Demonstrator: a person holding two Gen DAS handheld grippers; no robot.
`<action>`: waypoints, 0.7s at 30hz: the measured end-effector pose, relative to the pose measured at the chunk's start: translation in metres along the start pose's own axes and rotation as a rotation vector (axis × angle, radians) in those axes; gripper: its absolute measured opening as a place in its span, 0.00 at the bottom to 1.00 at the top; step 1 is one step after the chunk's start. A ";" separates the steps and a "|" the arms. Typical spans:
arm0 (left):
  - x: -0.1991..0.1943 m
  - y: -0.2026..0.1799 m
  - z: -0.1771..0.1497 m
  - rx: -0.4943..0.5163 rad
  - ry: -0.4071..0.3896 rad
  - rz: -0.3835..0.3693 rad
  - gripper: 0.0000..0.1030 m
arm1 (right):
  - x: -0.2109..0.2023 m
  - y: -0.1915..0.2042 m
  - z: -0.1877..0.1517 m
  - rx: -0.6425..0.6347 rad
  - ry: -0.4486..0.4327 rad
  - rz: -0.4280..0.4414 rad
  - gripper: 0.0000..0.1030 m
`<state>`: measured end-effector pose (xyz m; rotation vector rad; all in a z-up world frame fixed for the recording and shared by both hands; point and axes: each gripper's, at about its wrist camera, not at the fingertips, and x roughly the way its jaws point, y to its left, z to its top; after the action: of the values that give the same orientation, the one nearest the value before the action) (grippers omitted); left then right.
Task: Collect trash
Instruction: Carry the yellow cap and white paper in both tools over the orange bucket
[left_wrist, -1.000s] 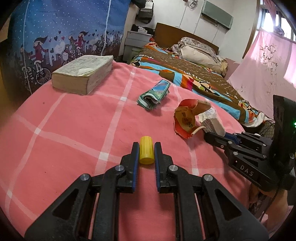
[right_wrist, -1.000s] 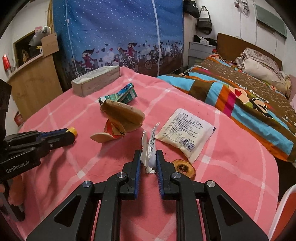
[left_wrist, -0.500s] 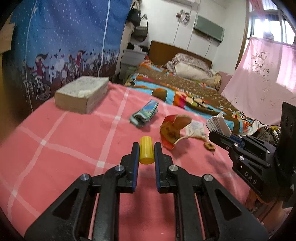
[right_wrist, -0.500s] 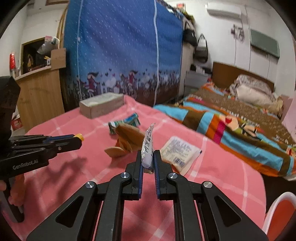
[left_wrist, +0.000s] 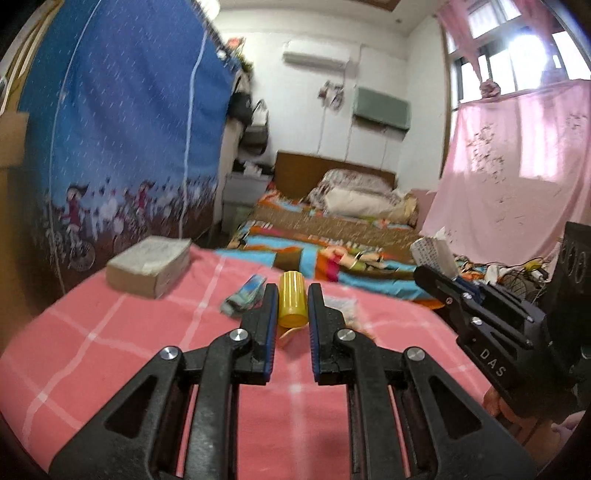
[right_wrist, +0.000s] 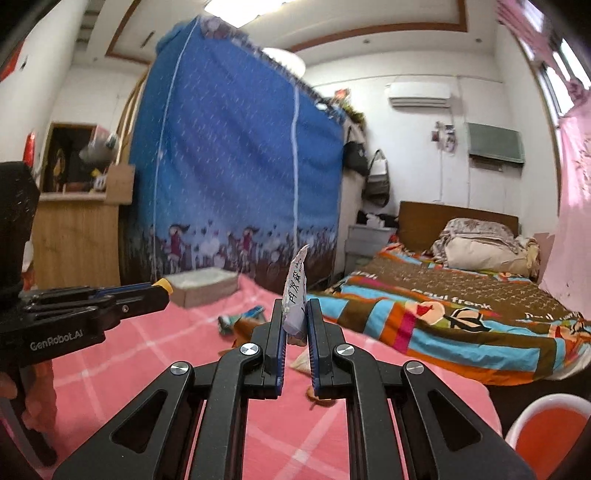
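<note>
The yellow cap (left_wrist: 292, 302) looks light, hard and a bit slick; the left gripper (left_wrist: 291, 314) has its fingers clamped across its sides, above the pink surface (left_wrist: 110, 350). The right gripper (right_wrist: 295, 328) pinches a thin, limp white wrapper (right_wrist: 295, 295) by its lower edge. More scraps lie below. No bin shows; a book (left_wrist: 151, 266) sits behind.

Two hand-held grippers (left_wrist: 291, 295) (right_wrist: 295, 314), one book (left_wrist: 149, 266), one yellow cap (left_wrist: 292, 302).
</note>
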<state>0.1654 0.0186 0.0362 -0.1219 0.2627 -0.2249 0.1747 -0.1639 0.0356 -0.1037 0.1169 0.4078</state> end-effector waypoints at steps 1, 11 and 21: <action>-0.001 -0.006 0.002 0.008 -0.014 -0.014 0.18 | -0.004 -0.004 0.001 0.009 -0.010 -0.007 0.08; 0.006 -0.061 0.013 0.049 -0.078 -0.144 0.18 | -0.049 -0.052 0.009 0.071 -0.074 -0.114 0.08; 0.019 -0.132 0.010 0.131 -0.047 -0.289 0.18 | -0.098 -0.105 0.012 0.133 -0.123 -0.270 0.09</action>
<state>0.1589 -0.1124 0.0606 -0.0345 0.1817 -0.5247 0.1284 -0.2964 0.0683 0.0365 0.0080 0.1353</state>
